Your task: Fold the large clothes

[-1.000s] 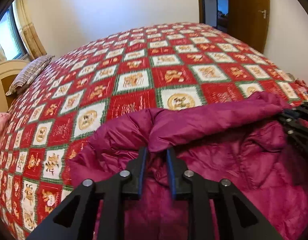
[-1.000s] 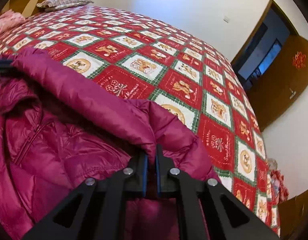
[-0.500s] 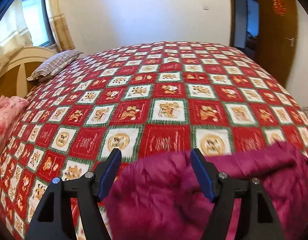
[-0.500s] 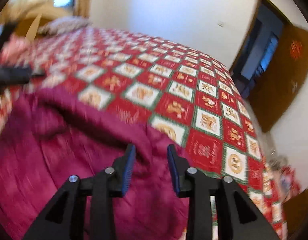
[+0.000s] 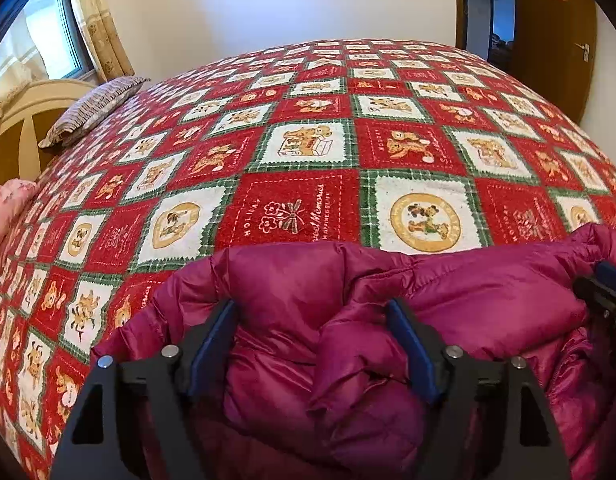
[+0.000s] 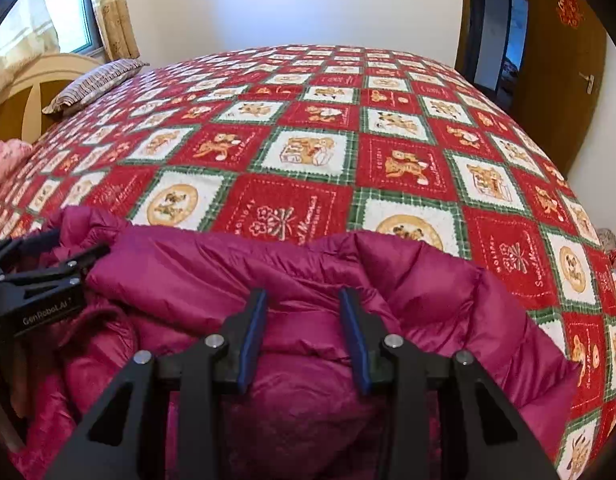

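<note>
A magenta puffer jacket [image 5: 348, 320] lies bunched on the near part of the bed, its far edge folded over; it also shows in the right wrist view [image 6: 308, 280]. My left gripper [image 5: 312, 320] is open, jaws wide apart over the jacket's left part, holding nothing. My right gripper [image 6: 302, 308] is open over the jacket's right part, jaws apart, holding nothing. The left gripper shows at the left edge of the right wrist view [image 6: 48, 268]. The right gripper's fingers show at the right edge of the left wrist view [image 5: 604, 296].
A red, white and green patchwork bedspread [image 5: 308, 140] covers the bed beyond the jacket. A striped pillow [image 5: 92, 108] and a wooden headboard [image 5: 24, 120] stand at the far left. A brown door [image 5: 556, 32] is at the far right. Pink fabric [image 5: 4, 204] lies at the left edge.
Both grippers were shut on the jacket's folded edge a second ago. Both have opened and let it go; the jacket now rests on the bed.
</note>
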`<control>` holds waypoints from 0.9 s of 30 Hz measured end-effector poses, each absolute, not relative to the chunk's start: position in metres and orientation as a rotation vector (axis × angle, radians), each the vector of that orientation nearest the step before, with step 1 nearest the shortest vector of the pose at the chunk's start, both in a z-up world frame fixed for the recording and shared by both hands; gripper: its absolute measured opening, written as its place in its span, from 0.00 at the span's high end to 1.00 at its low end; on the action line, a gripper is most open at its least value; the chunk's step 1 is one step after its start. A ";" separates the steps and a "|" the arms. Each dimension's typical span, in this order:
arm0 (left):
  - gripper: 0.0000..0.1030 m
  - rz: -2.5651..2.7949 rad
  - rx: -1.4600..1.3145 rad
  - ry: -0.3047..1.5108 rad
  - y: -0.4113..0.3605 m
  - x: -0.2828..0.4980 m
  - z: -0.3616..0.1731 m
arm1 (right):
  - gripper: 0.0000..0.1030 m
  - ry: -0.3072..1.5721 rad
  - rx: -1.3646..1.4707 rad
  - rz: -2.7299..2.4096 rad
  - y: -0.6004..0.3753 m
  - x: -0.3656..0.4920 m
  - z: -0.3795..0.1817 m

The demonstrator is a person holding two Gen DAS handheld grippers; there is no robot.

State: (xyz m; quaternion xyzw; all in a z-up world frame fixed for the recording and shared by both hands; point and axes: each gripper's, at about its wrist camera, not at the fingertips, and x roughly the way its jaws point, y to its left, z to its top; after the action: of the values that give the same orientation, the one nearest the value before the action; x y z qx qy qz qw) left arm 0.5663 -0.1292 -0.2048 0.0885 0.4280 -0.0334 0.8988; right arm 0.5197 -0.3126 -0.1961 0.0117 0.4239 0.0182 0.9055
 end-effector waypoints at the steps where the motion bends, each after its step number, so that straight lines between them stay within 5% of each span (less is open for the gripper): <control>1: 0.21 -0.068 0.195 0.879 -0.131 0.566 -0.208 | 0.60 0.873 0.014 0.034 -0.312 0.520 -0.197; 27: 0.16 -0.041 0.197 0.856 -0.131 0.567 -0.217 | 0.60 0.875 -0.073 -0.010 -0.300 0.522 -0.210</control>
State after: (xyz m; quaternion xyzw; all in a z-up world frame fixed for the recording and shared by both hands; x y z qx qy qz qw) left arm 0.5675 -0.1311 -0.2169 0.0954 0.4145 -0.0199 0.9048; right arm 0.5220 -0.3000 -0.2096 -0.0353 0.4235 -0.0046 0.9052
